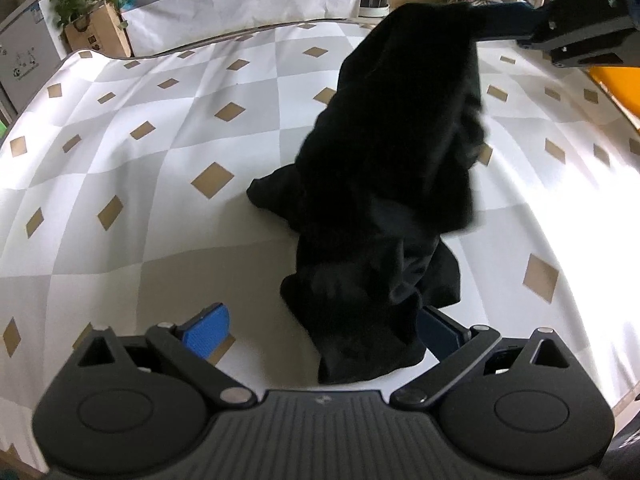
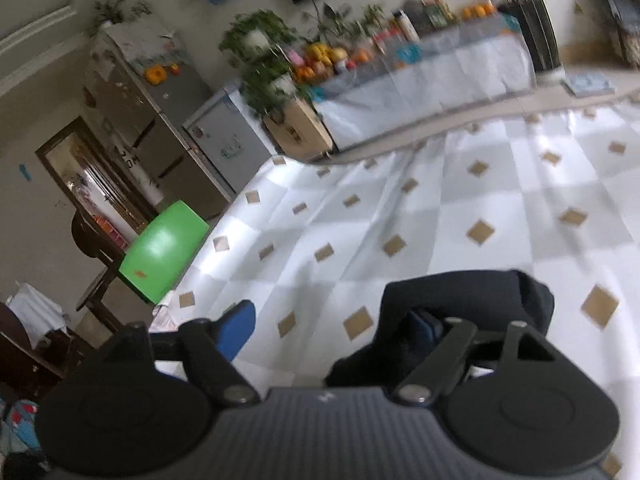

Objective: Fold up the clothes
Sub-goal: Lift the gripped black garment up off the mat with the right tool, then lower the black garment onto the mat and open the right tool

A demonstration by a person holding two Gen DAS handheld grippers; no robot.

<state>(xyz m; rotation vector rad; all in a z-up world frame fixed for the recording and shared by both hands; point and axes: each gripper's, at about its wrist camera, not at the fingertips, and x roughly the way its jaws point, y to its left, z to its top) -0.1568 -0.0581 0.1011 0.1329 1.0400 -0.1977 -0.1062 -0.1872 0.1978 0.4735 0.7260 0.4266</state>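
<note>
a black, crumpled cloth garment (image 1: 396,184) is hanging and trailing across a table covered by a white and grey checked cloth with small tan diamonds (image 1: 160,160), its upper end lifted toward one o'clock in the left wrist view and its lower folds pooling on the cloth near five o'clock. the left gripper (image 1: 320,332), a black two-finger tool with blue ribbed pads, is sitting at six o'clock with its jaws standing wide apart; the left blue pad (image 1: 208,330) is bare over the cloth, while the garment's bottom folds are lying between the jaws and covering part of the right pad, and whether that pad is touching the fabric i cannot tell. the right gripper (image 1: 496,20) is reaching in from two o'clock, its dark fingers running into the raised top of the garment. in the right wrist view the right gripper (image 2: 336,328) is showing its jaws spread wide, the left blue pad (image 2: 238,330) free at seven o'clock and the dark fabric (image 2: 464,300) draping over the right finger at five o'clock, not pinched between the pads. behind the table at twelve o'clock a long side table with a pale cover and piled fruit (image 2: 420,76) is standing, blurred.
</note>
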